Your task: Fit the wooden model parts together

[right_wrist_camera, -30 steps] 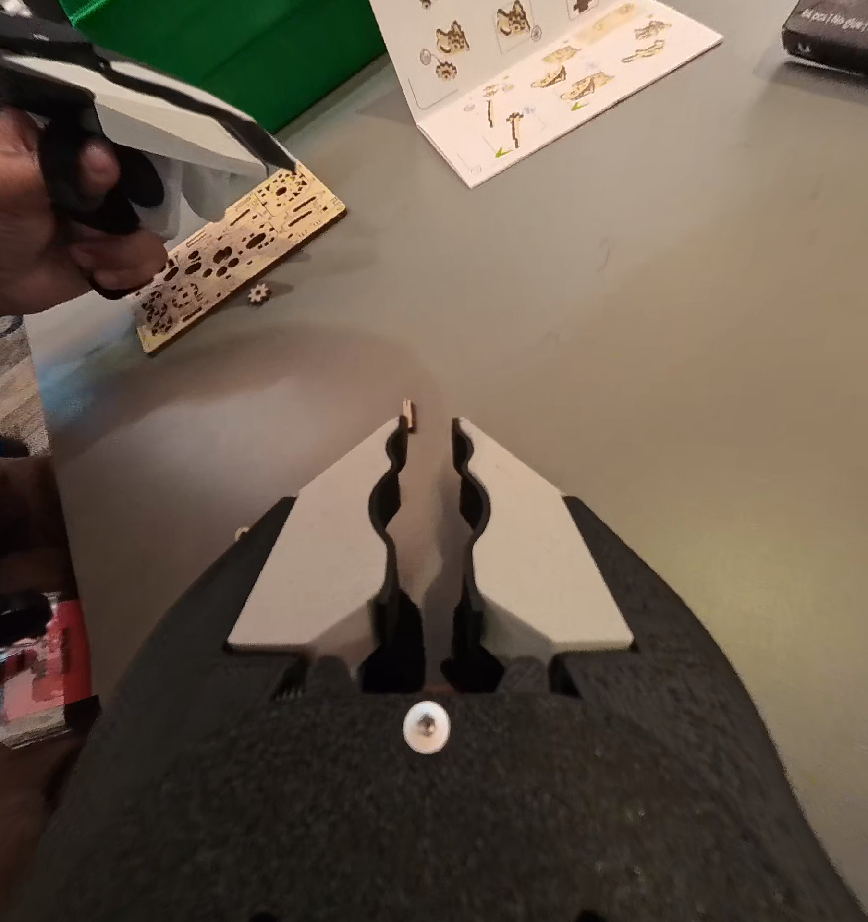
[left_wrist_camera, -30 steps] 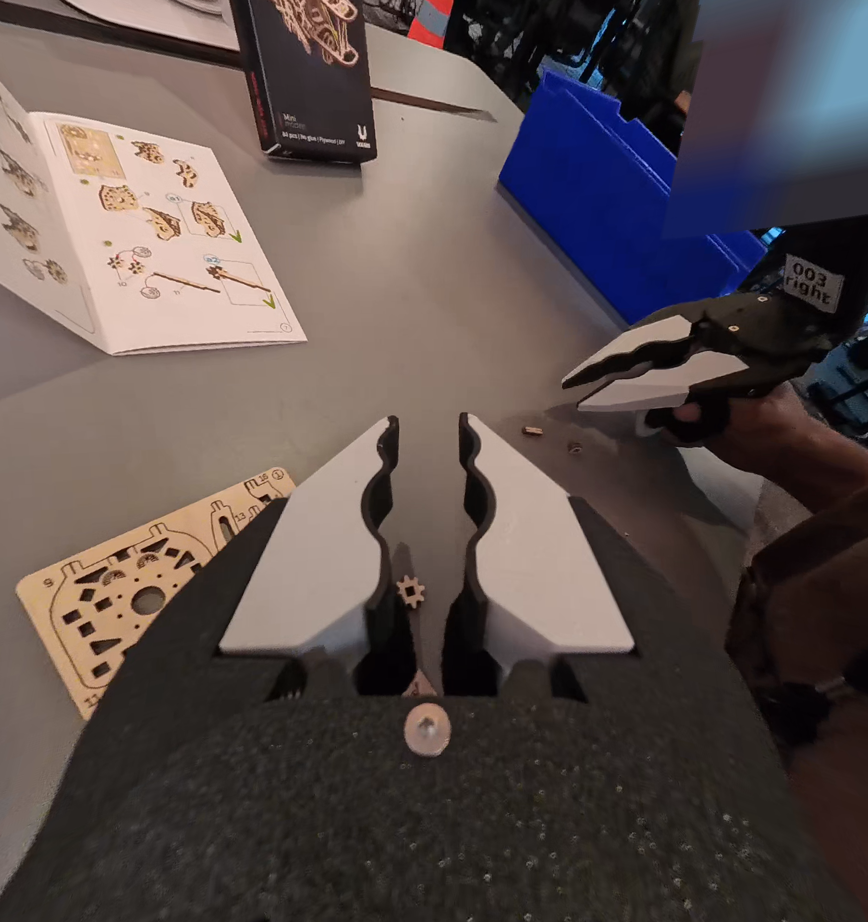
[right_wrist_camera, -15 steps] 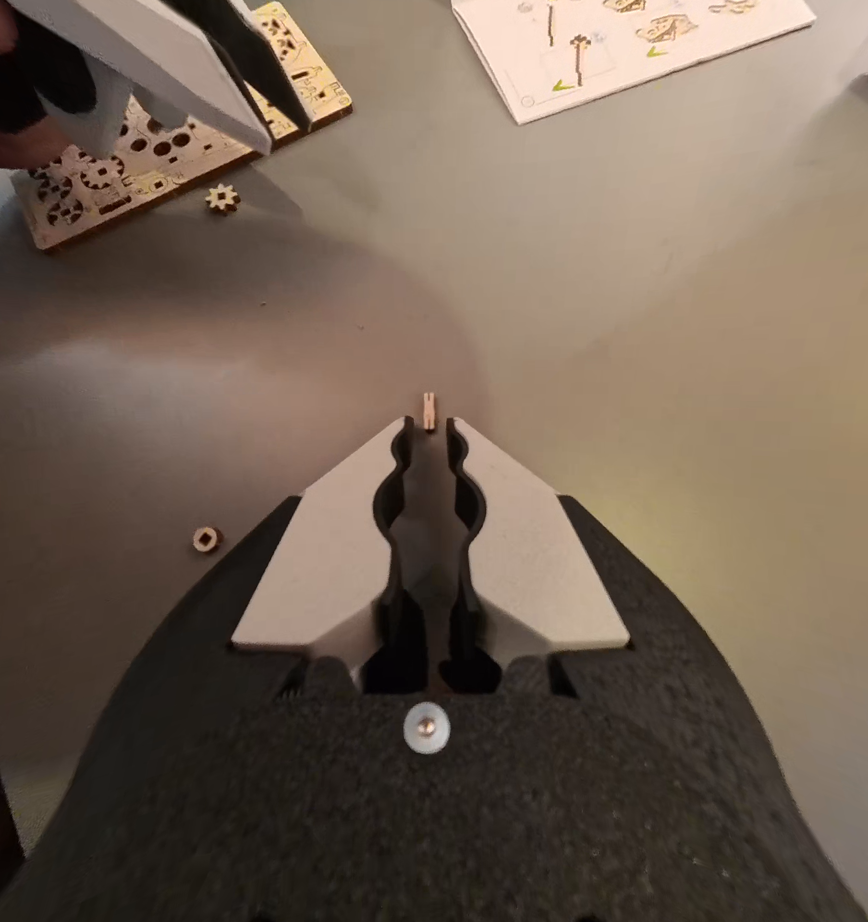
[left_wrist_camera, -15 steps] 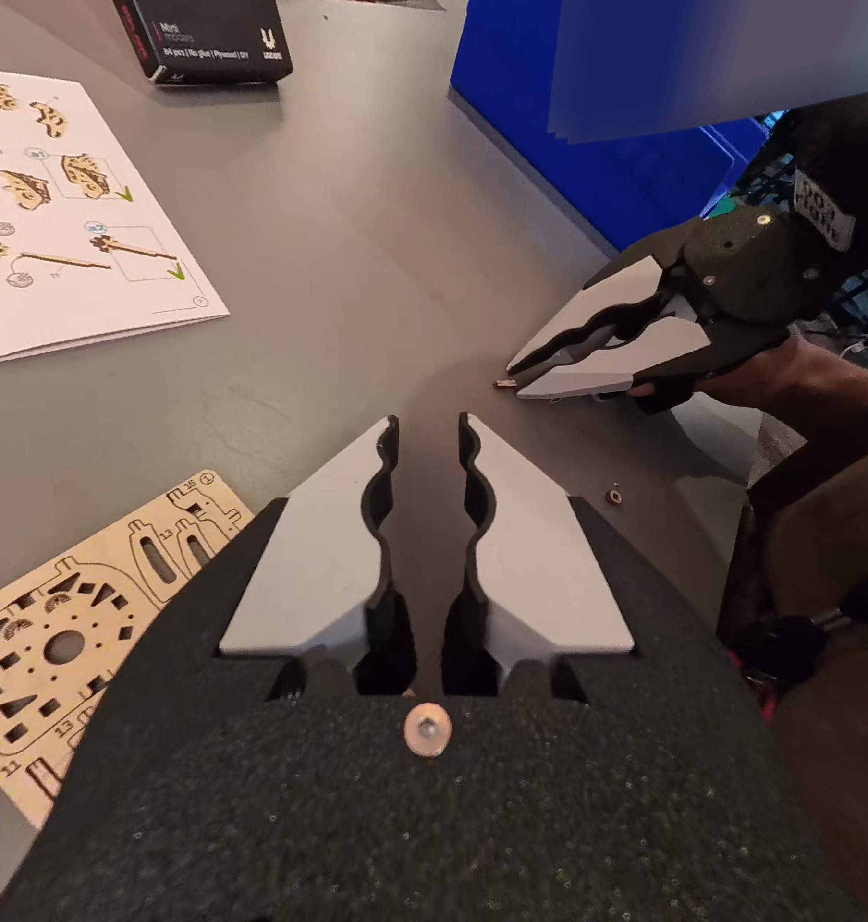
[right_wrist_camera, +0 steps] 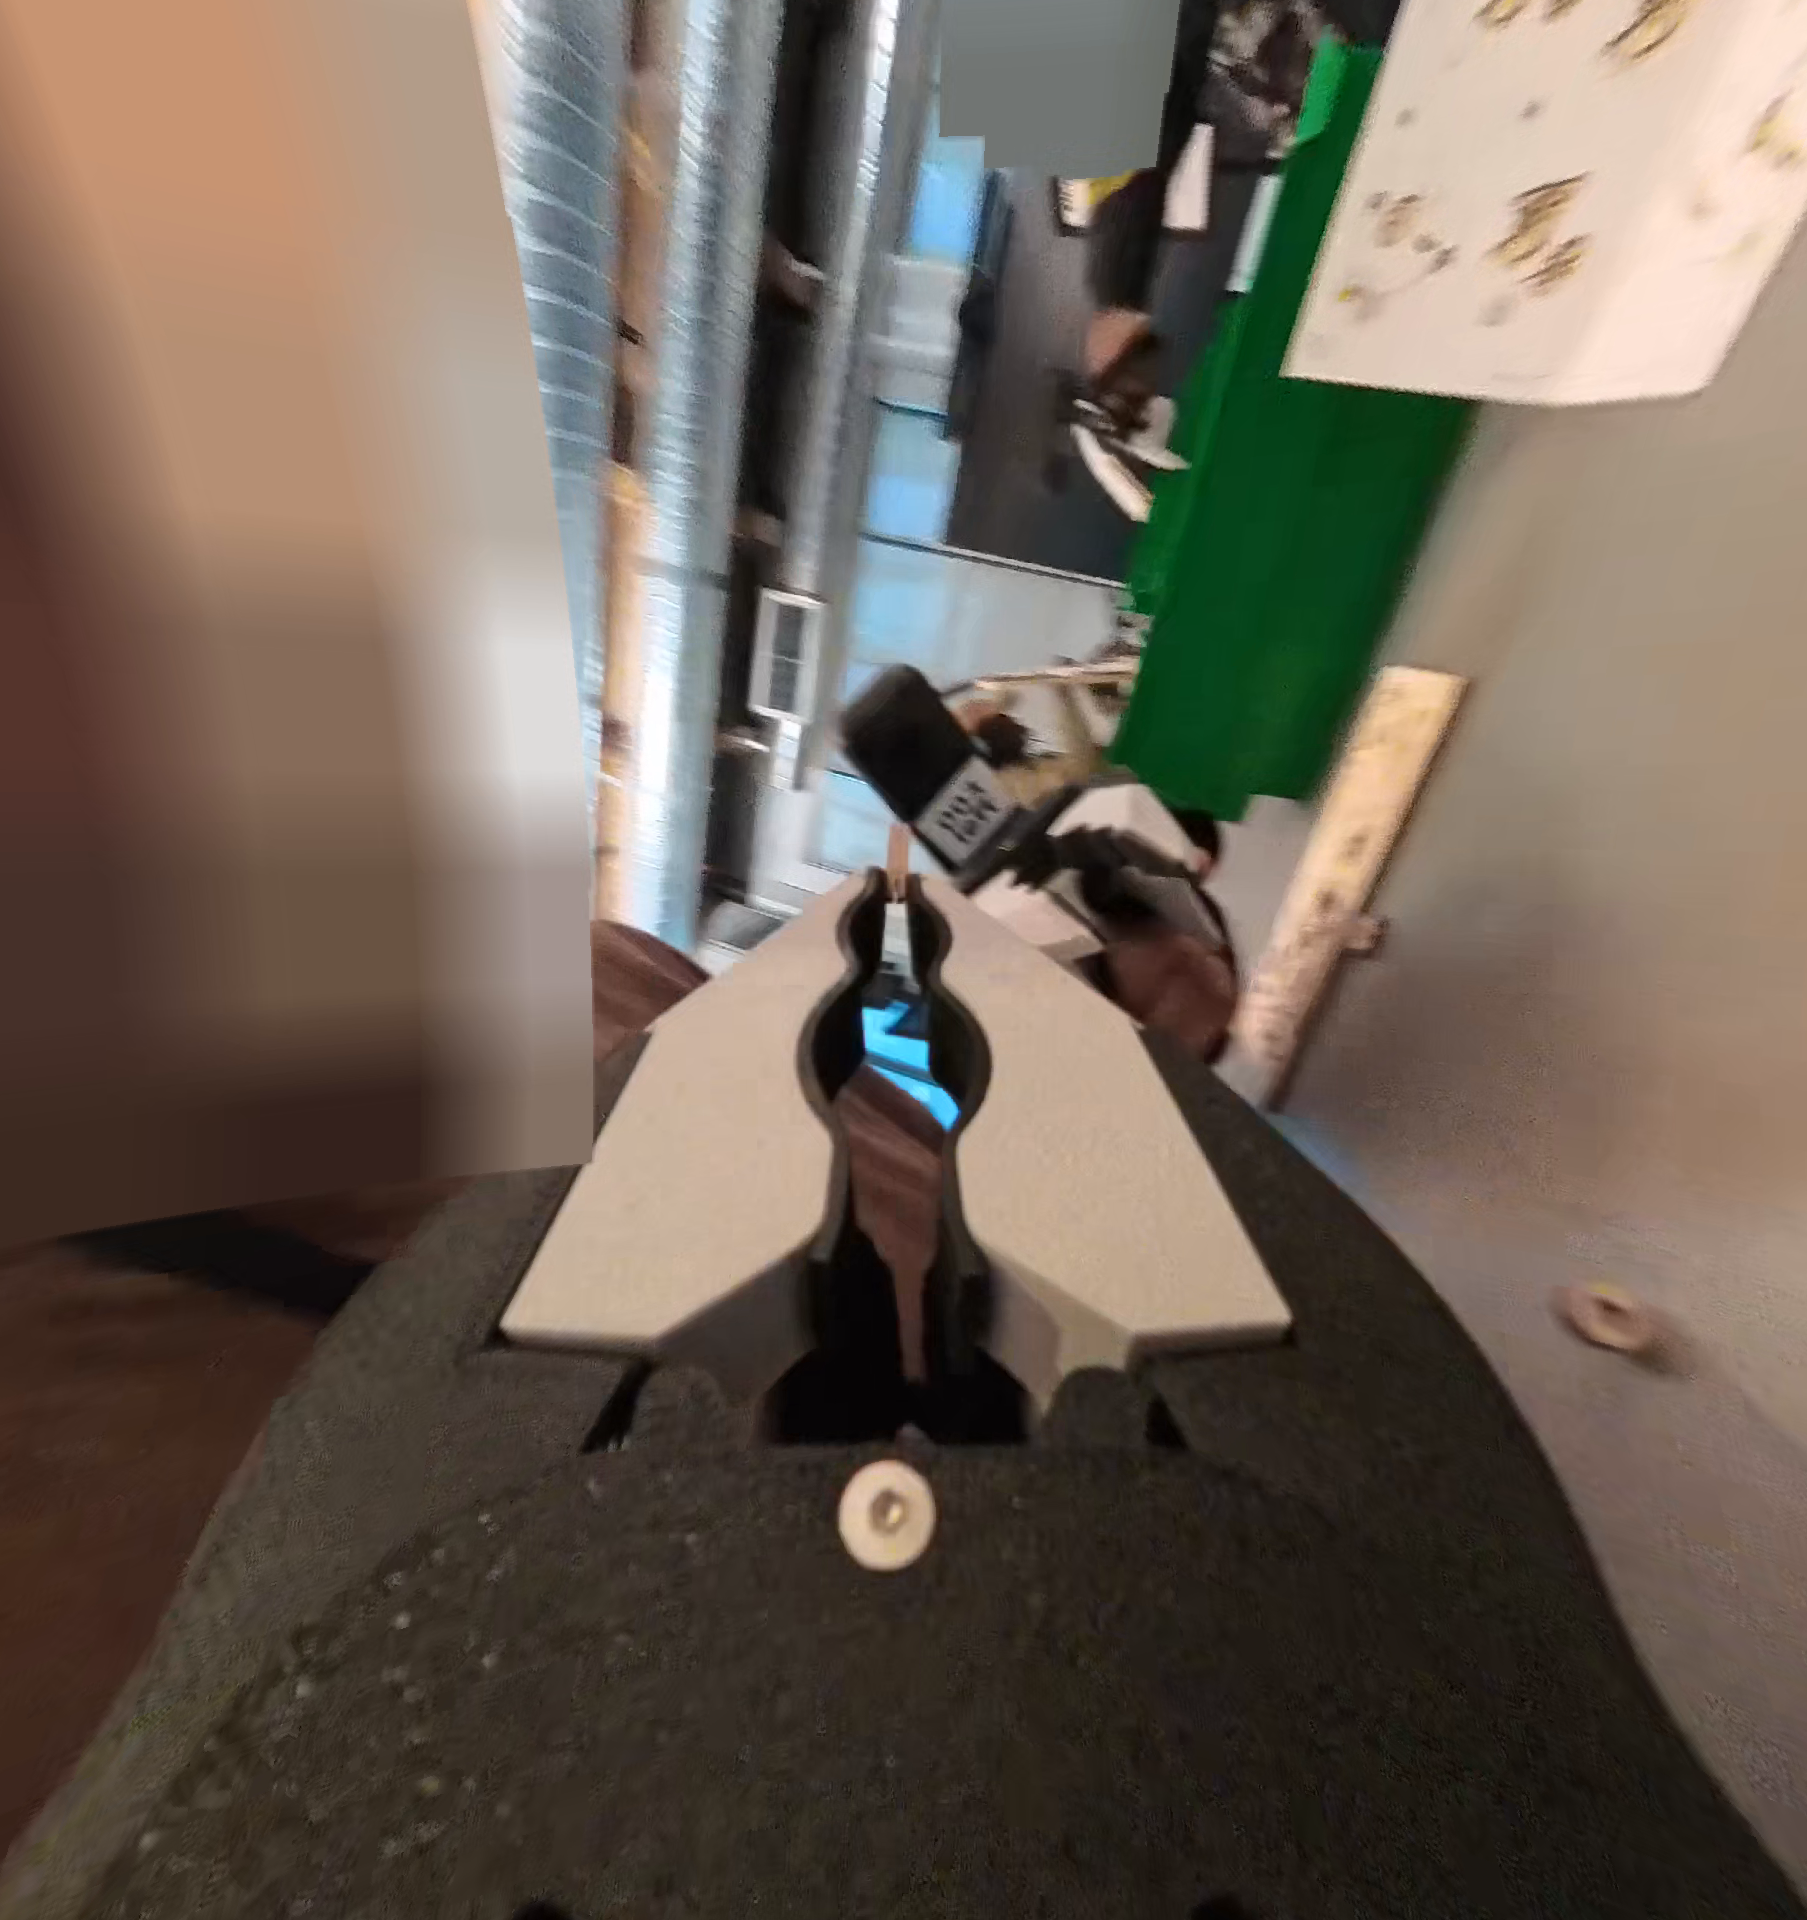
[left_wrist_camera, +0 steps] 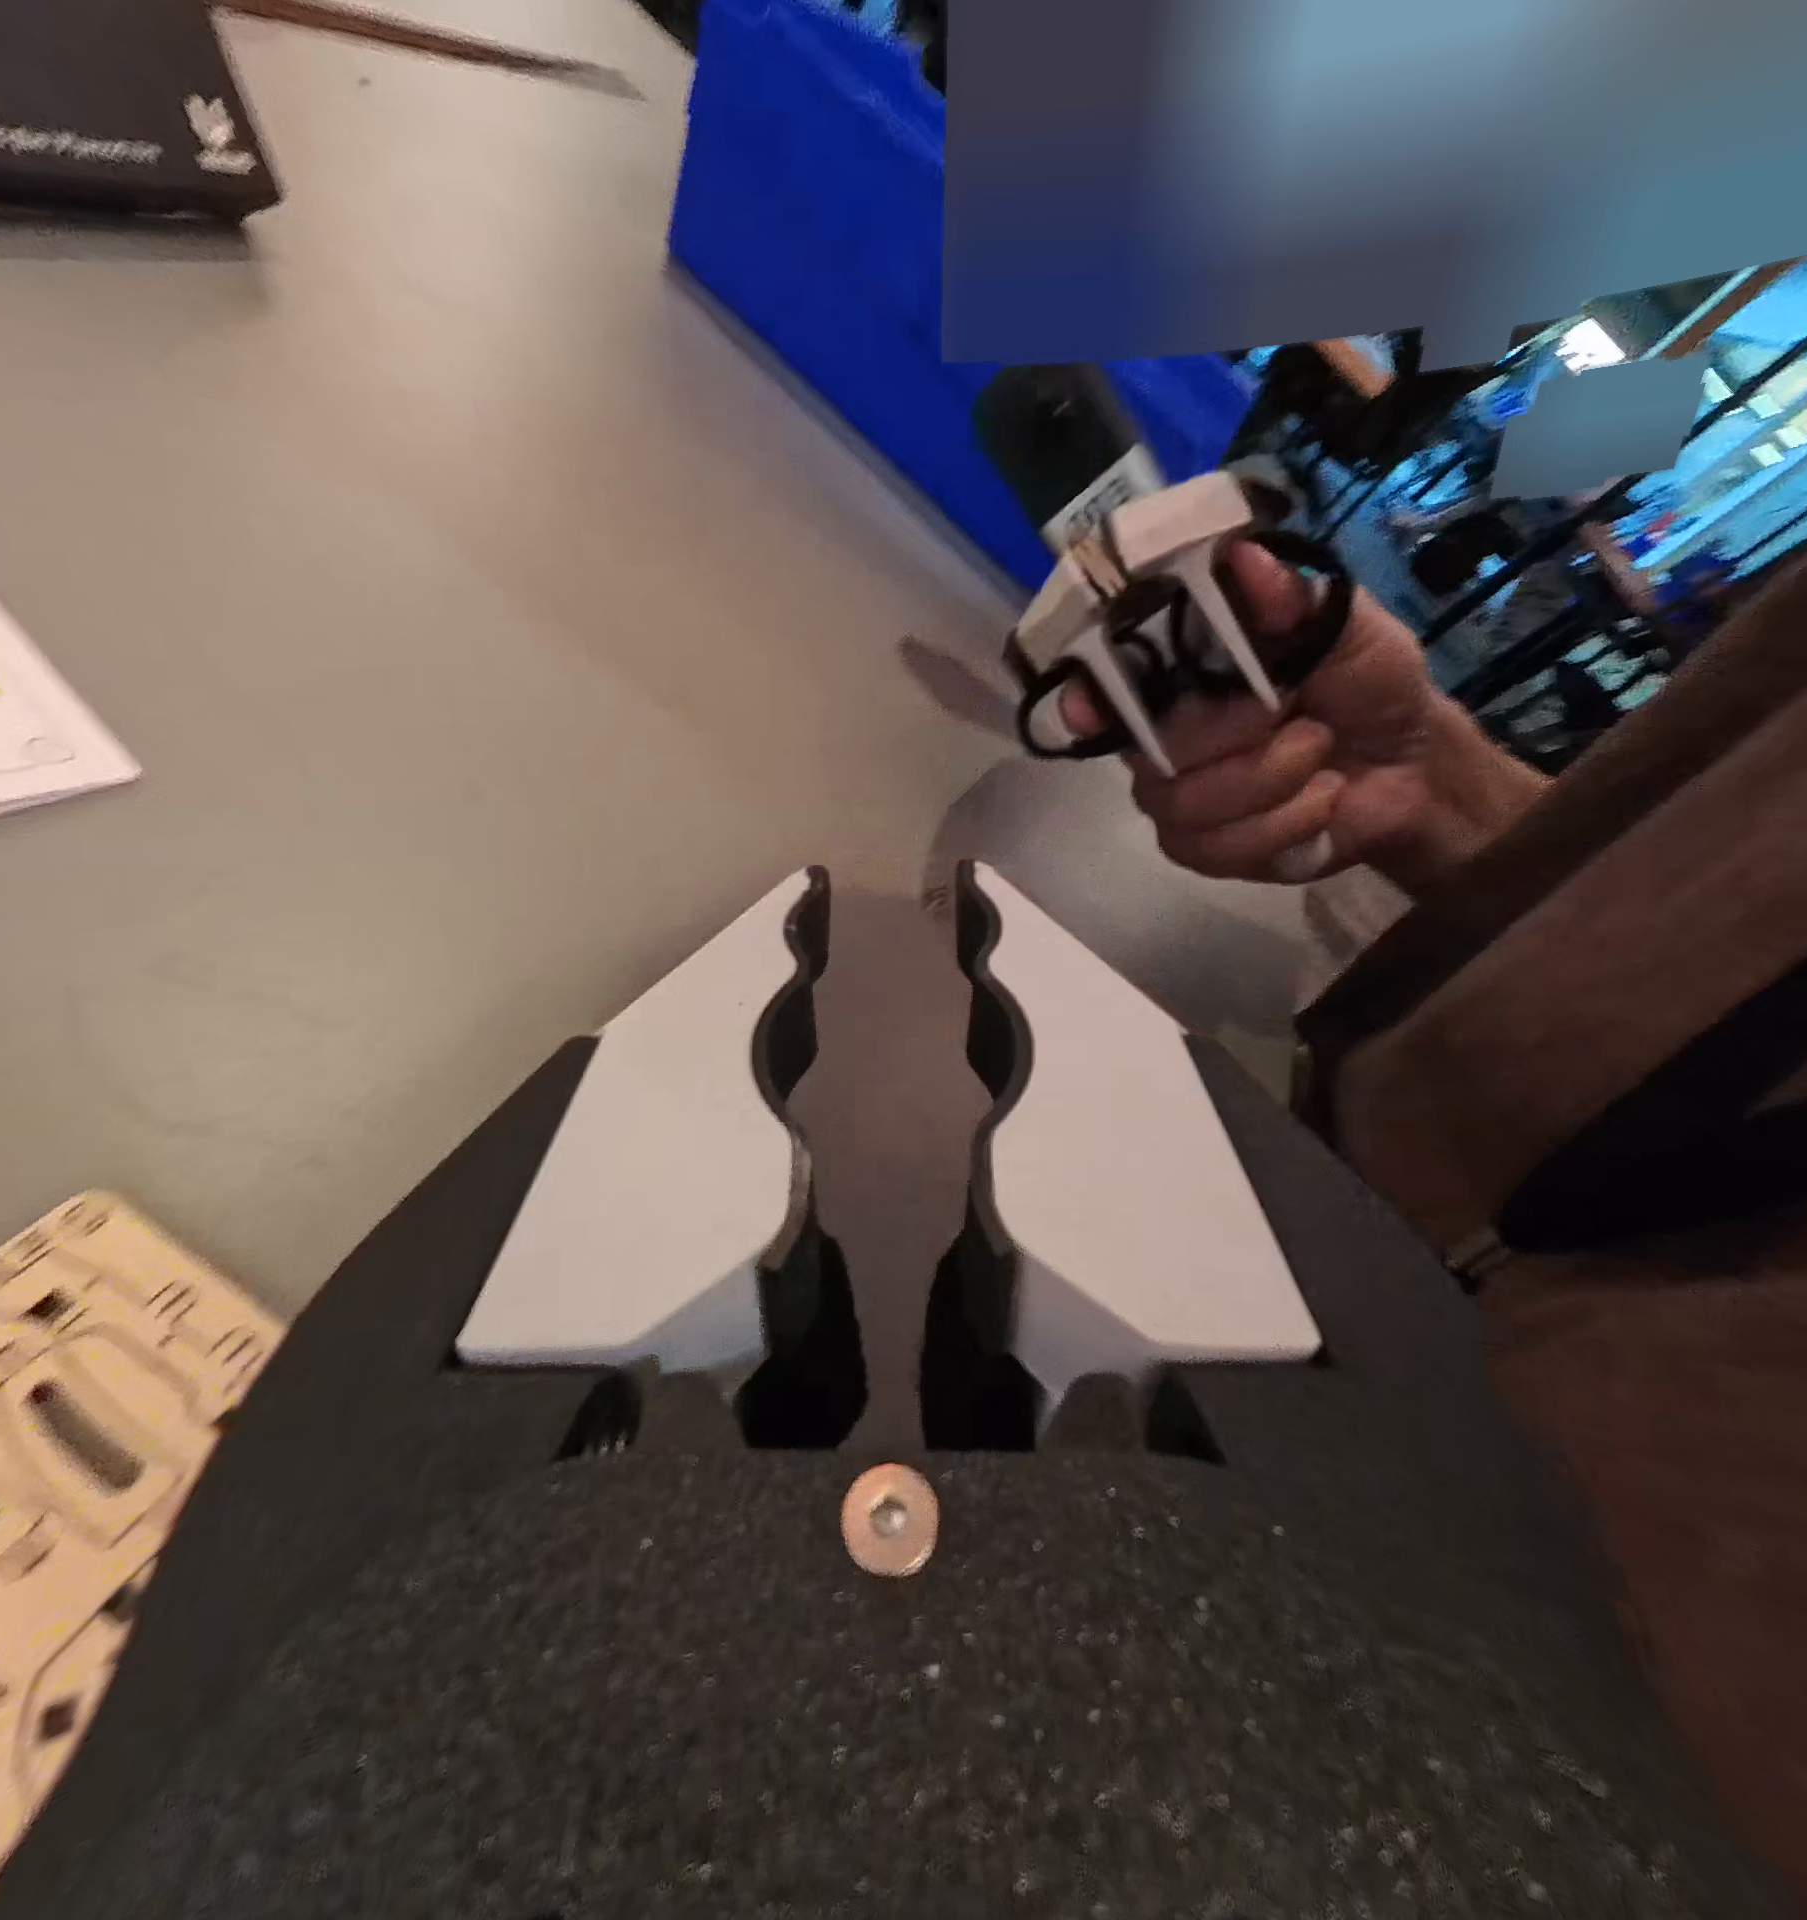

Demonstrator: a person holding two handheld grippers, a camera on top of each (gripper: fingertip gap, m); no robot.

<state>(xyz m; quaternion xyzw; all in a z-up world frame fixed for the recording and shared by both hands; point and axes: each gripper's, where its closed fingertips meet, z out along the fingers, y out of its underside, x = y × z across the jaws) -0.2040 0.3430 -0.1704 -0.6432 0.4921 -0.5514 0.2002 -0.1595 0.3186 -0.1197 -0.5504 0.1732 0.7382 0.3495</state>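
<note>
My right gripper (right_wrist_camera: pixel 897 883) is shut on a small wooden pin (right_wrist_camera: pixel 895 854) that sticks out past its tips. It is lifted off the grey table (right_wrist_camera: pixel 1605 935) and rolled on its side. My left gripper (left_wrist_camera: pixel 888 883) is open and empty, low over the table (left_wrist_camera: pixel 411 623). A small round wooden piece (right_wrist_camera: pixel 1605 1325) lies on the table. The pale wooden parts sheet (left_wrist_camera: pixel 57 1403) lies at the lower left of the left wrist view and also shows in the right wrist view (right_wrist_camera: pixel 1346 883). A hand holds the right gripper's handle (left_wrist_camera: pixel 1169 634) to the right of my left gripper; its fingers are hidden there.
A blue bin (left_wrist_camera: pixel 826 260) stands at the table's far right edge and a green bin (right_wrist_camera: pixel 1273 520) at the other side. A black box (left_wrist_camera: pixel 99 114) and a white instruction booklet (left_wrist_camera: pixel 5 727) lie on the table. A brown sleeve (left_wrist_camera: pixel 1605 1039) is close on the right.
My right gripper has closed on the pin, lifted it off the table and rolled sideways. My left gripper has stayed open and swung right toward the right hand.
</note>
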